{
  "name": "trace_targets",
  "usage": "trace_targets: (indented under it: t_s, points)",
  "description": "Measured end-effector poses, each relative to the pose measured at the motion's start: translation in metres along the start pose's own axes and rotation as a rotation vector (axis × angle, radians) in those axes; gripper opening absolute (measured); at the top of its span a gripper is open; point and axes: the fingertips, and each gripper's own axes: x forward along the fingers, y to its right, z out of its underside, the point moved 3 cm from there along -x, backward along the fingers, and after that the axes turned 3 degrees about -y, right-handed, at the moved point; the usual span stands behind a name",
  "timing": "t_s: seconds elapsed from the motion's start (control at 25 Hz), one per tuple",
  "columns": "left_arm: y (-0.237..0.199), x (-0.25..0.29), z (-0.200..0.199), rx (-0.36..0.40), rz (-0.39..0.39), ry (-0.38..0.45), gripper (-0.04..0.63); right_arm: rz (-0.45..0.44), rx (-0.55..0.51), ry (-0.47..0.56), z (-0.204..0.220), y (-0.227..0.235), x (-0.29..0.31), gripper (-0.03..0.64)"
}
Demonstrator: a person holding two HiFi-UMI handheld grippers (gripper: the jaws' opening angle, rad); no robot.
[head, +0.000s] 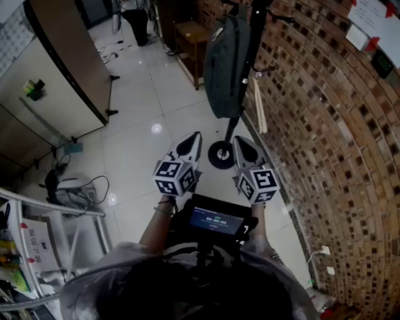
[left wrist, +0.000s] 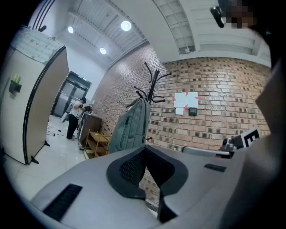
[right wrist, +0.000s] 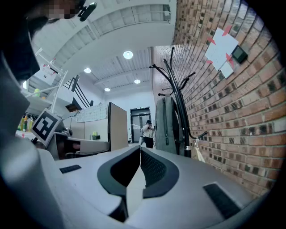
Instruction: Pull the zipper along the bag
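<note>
A grey backpack [head: 224,62] hangs upright on a black coat stand [head: 249,37] against the brick wall. The same backpack [left wrist: 132,127] shows ahead in the left gripper view, and the backpack [right wrist: 164,127] with a vertical zip line shows in the right gripper view. My left gripper [head: 197,135] and right gripper [head: 237,140] are held side by side, level, pointing at the stand's round base [head: 220,154]. Both are well short of the bag. The left gripper [left wrist: 145,148] has its tips together with nothing between them. So does the right gripper [right wrist: 140,147].
The brick wall [head: 325,125] runs along the right. A wooden shelf [head: 190,37] stands behind the stand, where a person [head: 134,15] is standing. A tall partition [head: 69,62] is at the left and a metal cart [head: 37,237] at the lower left. A screen device [head: 215,220] sits at my chest.
</note>
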Motion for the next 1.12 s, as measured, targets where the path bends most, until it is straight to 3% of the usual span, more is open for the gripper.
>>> trace_targets:
  t_s: [0.36, 0.4, 0.68, 0.76, 1.12]
  points:
    - [-0.021, 0.030, -0.016, -0.019, 0.061, 0.007, 0.008, -0.024, -0.268, -0.029, -0.068, 0.037, 0.057, 0.020]
    - [-0.023, 0.036, -0.018, -0.021, 0.073, 0.006, 0.008, -0.015, -0.298, -0.031, -0.077, 0.043, 0.064, 0.050]
    - [-0.052, 0.071, -0.043, -0.007, 0.137, 0.004, 0.008, 0.089, -0.499, -0.022, -0.143, 0.070, 0.112, 0.055]
    - [-0.062, 0.078, -0.046, 0.004, 0.152, 0.000, 0.008, 0.121, -0.534, -0.023, -0.159, 0.076, 0.123, 0.101]
    - [-0.093, 0.095, -0.043, -0.030, 0.193, -0.024, 0.008, 0.239, -0.720, -0.040, -0.203, 0.093, 0.158, 0.101]
